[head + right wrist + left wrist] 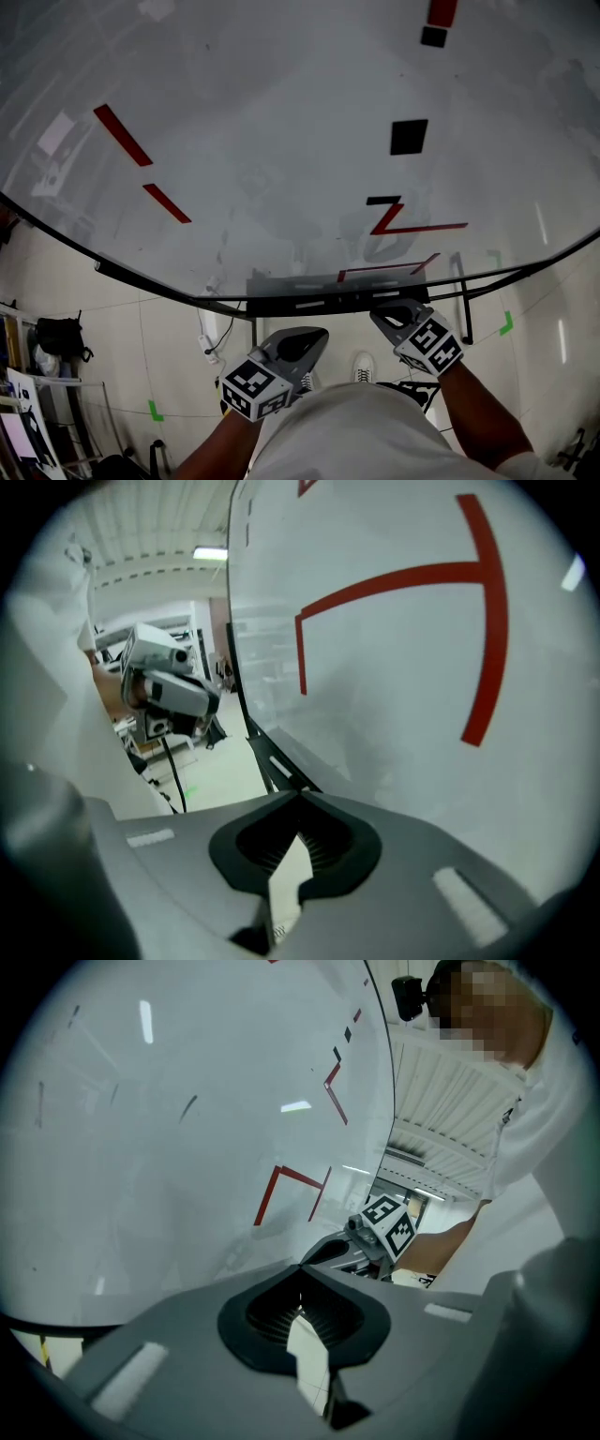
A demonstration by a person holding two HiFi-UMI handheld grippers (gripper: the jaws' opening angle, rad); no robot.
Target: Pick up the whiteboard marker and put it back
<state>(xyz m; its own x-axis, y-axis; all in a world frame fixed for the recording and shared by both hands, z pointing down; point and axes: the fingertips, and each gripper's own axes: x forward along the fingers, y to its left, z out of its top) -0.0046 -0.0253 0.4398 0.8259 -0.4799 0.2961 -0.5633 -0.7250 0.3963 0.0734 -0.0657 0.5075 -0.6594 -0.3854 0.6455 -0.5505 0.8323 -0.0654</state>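
A large whiteboard (281, 122) fills the head view, with red line marks (412, 228) and black squares (409, 137) on it. A dark tray (309, 302) runs under its lower edge; I cannot make out a marker on it or anywhere else. My left gripper (317, 335) is held just below the tray with its jaws shut and empty. My right gripper (377, 315) is beside it, right of it, also shut on nothing. In the left gripper view my left gripper (300, 1267) points along the board, with the right gripper (375, 1237) ahead of it. My right gripper (300, 795) faces a red corner mark (394, 583).
The board's black frame (112, 270) slopes across the view. Below it lies a tiled floor with green tape marks (155, 410), a hanging cable (208, 342), a dark bag (58, 336) at the left and the person's white shoe (364, 366).
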